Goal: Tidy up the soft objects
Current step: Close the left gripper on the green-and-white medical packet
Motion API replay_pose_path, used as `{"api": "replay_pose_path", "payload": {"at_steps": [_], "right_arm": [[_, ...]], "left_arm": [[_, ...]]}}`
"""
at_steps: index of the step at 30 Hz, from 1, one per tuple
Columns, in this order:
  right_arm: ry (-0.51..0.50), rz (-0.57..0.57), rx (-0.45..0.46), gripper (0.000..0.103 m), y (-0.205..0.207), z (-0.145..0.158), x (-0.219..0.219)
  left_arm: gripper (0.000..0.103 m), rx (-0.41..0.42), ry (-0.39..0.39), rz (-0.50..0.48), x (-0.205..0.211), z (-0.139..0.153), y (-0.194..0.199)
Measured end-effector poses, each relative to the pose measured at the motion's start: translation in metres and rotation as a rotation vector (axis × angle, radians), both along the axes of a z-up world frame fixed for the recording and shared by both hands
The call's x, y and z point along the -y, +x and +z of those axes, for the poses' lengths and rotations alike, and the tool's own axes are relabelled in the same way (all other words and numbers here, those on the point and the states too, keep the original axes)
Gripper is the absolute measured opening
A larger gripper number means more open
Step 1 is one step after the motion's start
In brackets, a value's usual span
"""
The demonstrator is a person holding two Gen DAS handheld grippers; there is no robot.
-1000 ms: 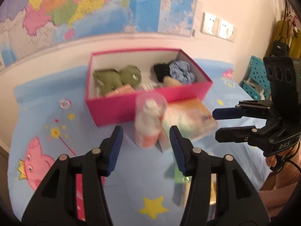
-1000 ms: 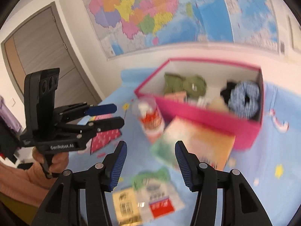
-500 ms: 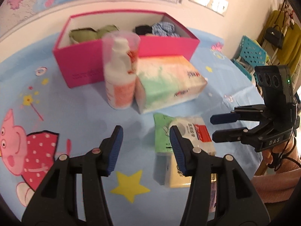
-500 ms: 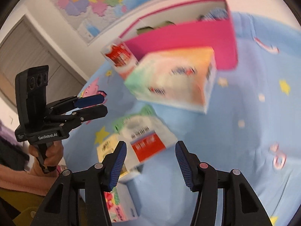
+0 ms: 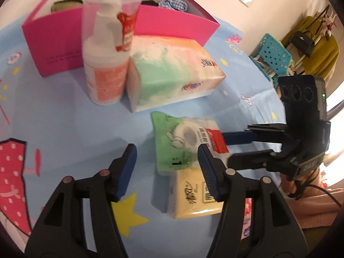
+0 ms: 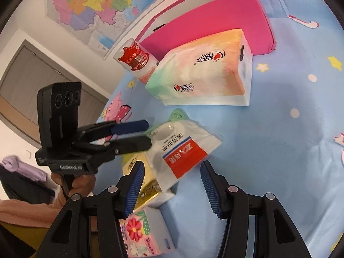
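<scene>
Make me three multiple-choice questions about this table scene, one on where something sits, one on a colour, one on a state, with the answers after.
1. Where does the pump bottle stand?
A. inside the box
B. in front of the box, beside the big tissue pack
C. on the small packets

2. What colour is the open box?
A. pink
B. green
C. yellow

3. The right gripper is:
A. clamped on the bottle
B. open, holding nothing
C. shut on a tissue pack

Answers: B, the bottle stands against the pack outside the box; A, its walls are bright pink; B, nothing is pressed between its pads.

Bright, soft-shadowed, blurred fisheye views
</scene>
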State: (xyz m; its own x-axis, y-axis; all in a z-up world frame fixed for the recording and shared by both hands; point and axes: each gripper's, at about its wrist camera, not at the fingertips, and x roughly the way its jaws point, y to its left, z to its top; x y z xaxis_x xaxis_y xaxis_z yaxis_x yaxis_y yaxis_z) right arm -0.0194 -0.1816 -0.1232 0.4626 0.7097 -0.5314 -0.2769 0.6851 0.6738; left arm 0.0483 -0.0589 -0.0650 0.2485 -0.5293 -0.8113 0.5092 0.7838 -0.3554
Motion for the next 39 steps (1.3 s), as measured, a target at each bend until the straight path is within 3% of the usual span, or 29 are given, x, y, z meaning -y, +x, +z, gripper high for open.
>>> {"api": "replay_pose_path", "payload": {"at_steps": [6, 12, 14, 17, 24, 29, 39], "right_arm": [[0.025, -0.033, 0.004, 0.054, 0.005, -0.002, 0.002], [-0.005, -0.053, 0.020, 0.039, 0.006, -0.002, 0.001], [-0.005, -0.063, 0.023, 0.028, 0.006, -0.002, 0.002], [0.004, -0.065, 0.025, 0.020, 0.007, -0.004, 0.003], [0.038, -0.055, -0.011, 0.023, 0.012, -0.010, 0.004], [0.056, -0.034, -0.006, 0.036, 0.012, -0.008, -0.001], [0.116, -0.026, 0.003, 0.040, 0.015, -0.010, -0.002]], "left_arm": [[0.060, -0.063, -0.048, -0.013, 0.002, -0.005, 0.005], [0.052, -0.057, -0.027, -0.016, 0.004, -0.004, 0.005], [0.051, -0.055, -0.025, -0.016, 0.000, -0.002, 0.004], [0.050, -0.032, -0.008, -0.013, -0.001, 0.001, 0.001], [0.051, -0.041, 0.011, 0.014, -0.008, -0.001, 0.003], [0.052, -0.059, -0.010, 0.015, -0.016, -0.003, 0.005], [0.047, -0.085, -0.054, 0.011, -0.029, -0.005, 0.010]]}}
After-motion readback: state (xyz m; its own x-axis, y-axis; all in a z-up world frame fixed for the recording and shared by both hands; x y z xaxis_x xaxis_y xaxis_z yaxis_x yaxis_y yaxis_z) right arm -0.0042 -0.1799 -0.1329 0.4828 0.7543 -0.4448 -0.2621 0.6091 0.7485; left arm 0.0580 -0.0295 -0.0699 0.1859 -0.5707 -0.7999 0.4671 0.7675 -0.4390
